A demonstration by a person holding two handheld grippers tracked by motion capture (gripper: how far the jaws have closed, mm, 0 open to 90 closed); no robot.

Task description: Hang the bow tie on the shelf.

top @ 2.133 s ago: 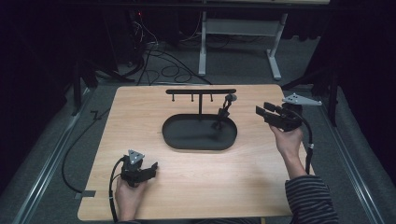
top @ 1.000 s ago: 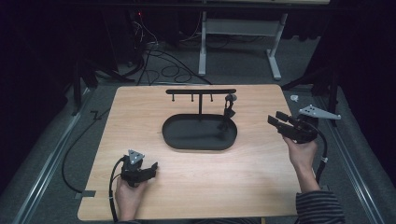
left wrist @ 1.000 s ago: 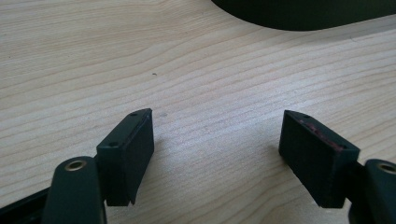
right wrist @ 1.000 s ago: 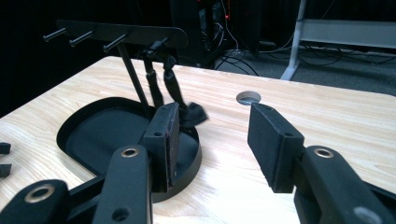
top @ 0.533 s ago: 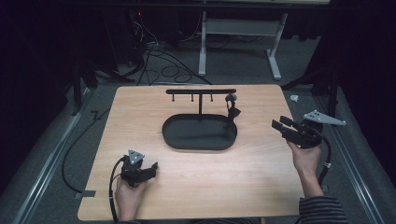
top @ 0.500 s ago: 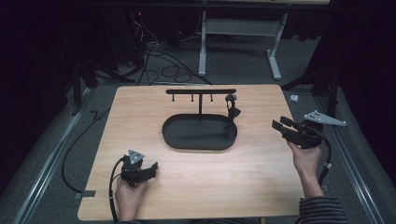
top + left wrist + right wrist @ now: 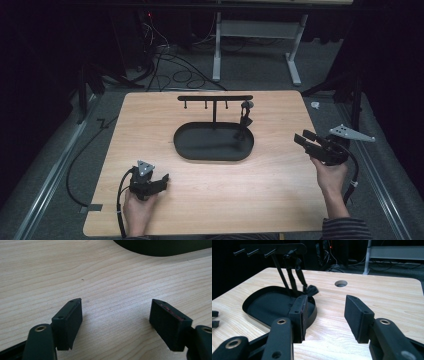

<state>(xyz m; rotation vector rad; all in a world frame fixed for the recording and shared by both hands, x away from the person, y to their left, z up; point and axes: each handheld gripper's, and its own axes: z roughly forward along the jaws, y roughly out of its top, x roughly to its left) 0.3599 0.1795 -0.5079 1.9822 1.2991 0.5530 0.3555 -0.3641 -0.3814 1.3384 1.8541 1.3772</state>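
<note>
On the stand's rightmost peg hangs a black strap (image 7: 243,120), dangling over the oval tray (image 7: 200,150), well left of the right gripper (image 7: 306,141), jaws wide and empty.

Legible markings: none. I am finding no text, label, brand, number or sign to read on anything in the three views.
</note>
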